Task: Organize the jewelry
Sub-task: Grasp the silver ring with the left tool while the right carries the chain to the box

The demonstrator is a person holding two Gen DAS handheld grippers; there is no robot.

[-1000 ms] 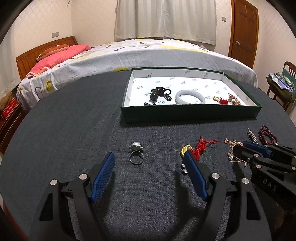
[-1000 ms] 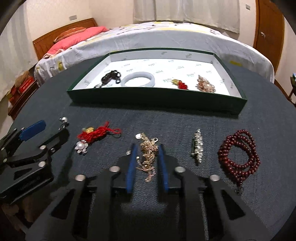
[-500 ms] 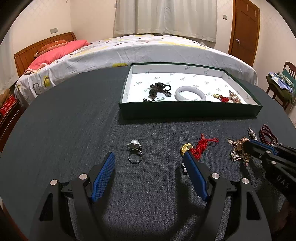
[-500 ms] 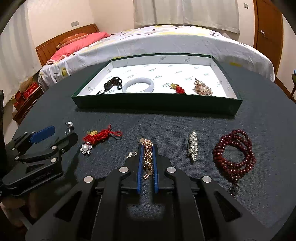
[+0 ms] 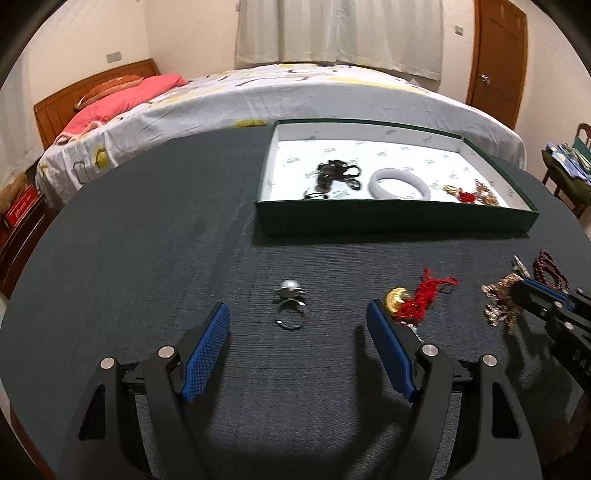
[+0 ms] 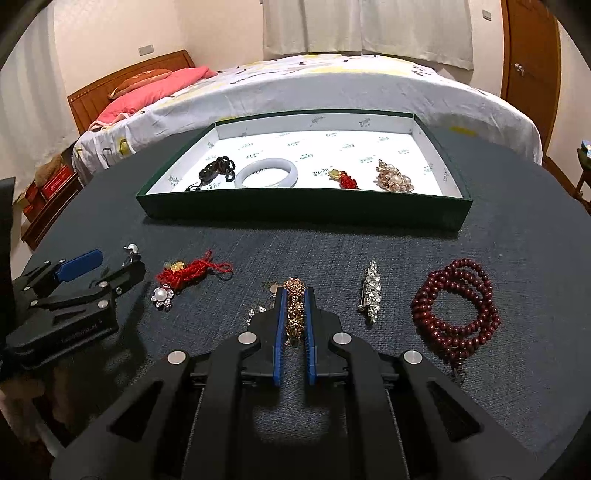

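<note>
Your right claw [image 6: 294, 295] is clamped on the gold chain bracelet [image 6: 294, 308] lying on the dark fabric worktop [image 6: 369, 254]. Your left claw [image 5: 297, 317] stands wide open and empty, the silver pearl ring [image 5: 290, 308] between its fingers.

Bed [image 5: 295, 96] (pink pillow [image 5: 122, 99]), curtains [image 5: 340, 33]

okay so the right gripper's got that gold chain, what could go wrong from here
The right gripper is shut on the tangled gold chain bracelet; loose ends beside the fingers could snag or slip out on lifting. The dark green tray has a raised front wall that a dangling chain might catch. The open left gripper stands close beside it, so they could bump.
</note>
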